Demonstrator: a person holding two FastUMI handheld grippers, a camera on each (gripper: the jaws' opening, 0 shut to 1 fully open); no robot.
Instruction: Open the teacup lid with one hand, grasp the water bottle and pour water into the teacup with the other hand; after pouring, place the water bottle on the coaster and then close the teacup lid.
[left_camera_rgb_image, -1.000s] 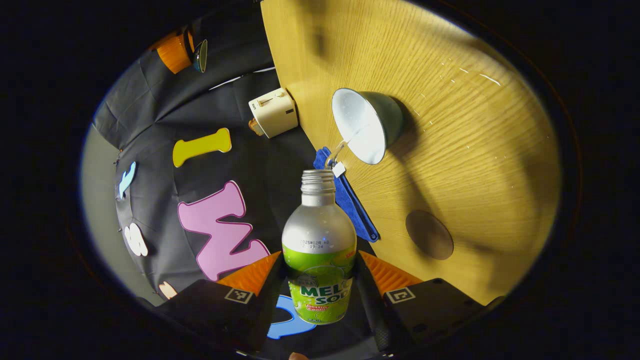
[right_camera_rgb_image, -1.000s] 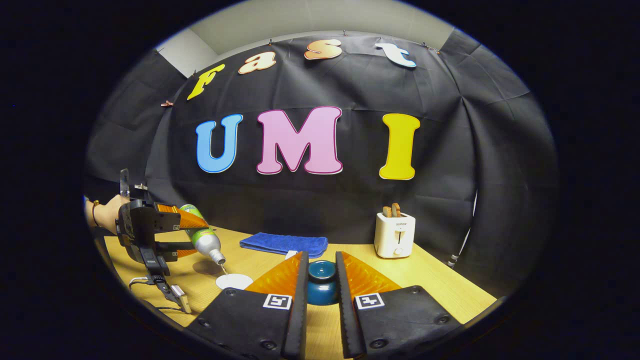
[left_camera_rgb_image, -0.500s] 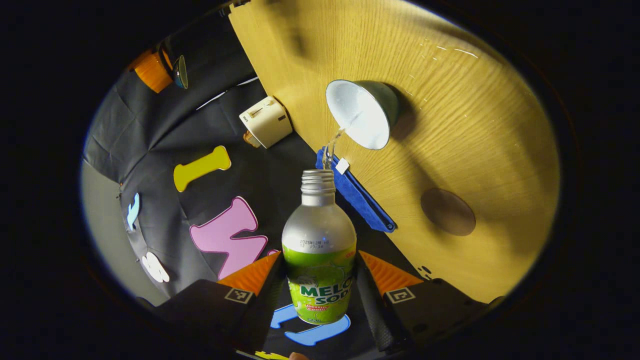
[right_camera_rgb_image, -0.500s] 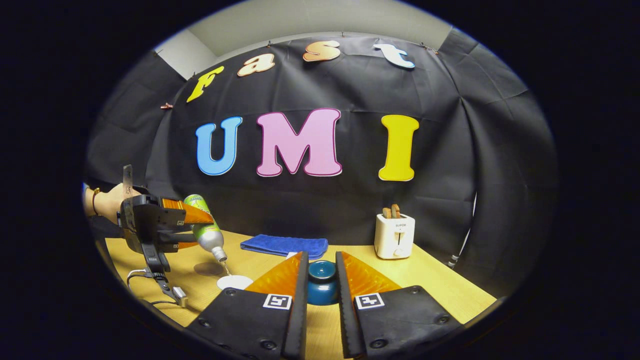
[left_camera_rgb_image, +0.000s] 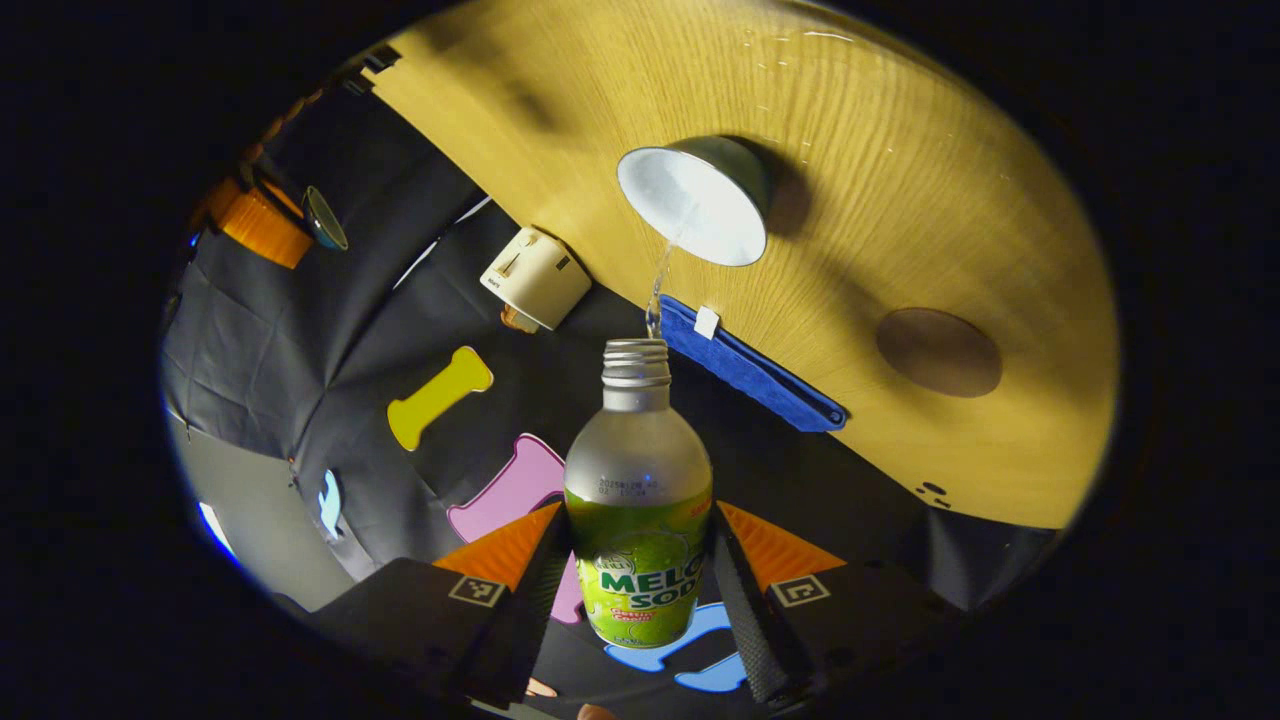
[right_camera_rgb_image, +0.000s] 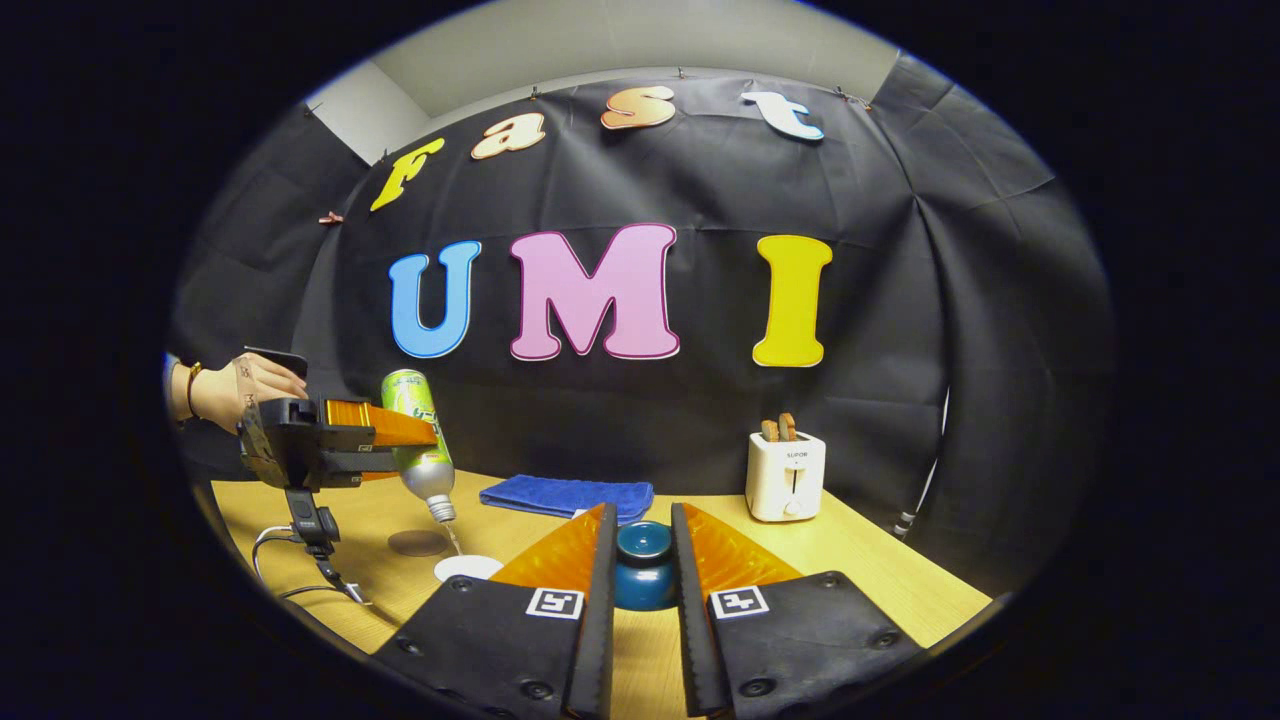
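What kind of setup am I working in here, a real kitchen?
Likely a staged recording booth, not a kitchen: black cloth wall behind a wooden table carrying a toaster, a blue towel and a cable.

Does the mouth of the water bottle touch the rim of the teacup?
Apart. In the right gripper view, the water bottle hangs tilted above the teacup, with a thin stream crossing the gap between them.

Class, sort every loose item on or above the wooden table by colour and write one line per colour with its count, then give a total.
Green: 1, the water bottle
Teal: 2, the teacup and the teacup lid
Blue: 1, the towel
White: 1, the toaster
Brown: 1, the coaster
Total: 6
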